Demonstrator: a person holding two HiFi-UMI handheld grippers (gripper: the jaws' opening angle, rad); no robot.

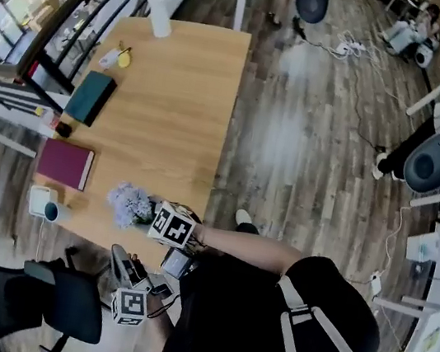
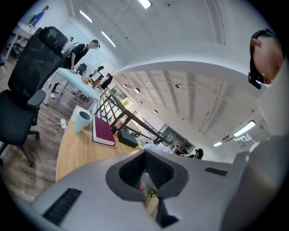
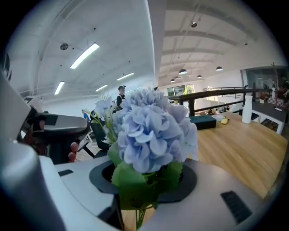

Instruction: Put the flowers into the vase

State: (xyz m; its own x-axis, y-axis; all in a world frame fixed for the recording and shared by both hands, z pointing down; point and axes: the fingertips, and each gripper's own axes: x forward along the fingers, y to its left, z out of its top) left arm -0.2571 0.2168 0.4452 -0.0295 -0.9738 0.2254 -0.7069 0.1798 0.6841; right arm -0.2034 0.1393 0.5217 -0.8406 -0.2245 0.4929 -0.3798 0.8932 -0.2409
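A bunch of pale blue hydrangea flowers [image 1: 130,202] with green leaves hangs over the near edge of the wooden table [image 1: 181,106]. My right gripper [image 1: 152,213] is shut on its stems. In the right gripper view the blooms [image 3: 149,128] fill the middle above the jaws [image 3: 144,180]. The tall white vase [image 1: 160,17] stands upright at the table's far end and shows small in the right gripper view [image 3: 246,109]. My left gripper [image 1: 121,259] hovers lower, off the table's near edge. Its jaws [image 2: 146,173] look closed on a thin green sprig [image 2: 149,194]; red berries [image 3: 72,151] show beside it.
On the table's left side lie a teal box [image 1: 89,96], a maroon book [image 1: 64,163] and a mug [image 1: 55,211]. A yellow item [image 1: 123,58] sits near the vase. A black office chair [image 1: 32,298] stands below the near edge. Wood floor lies to the right.
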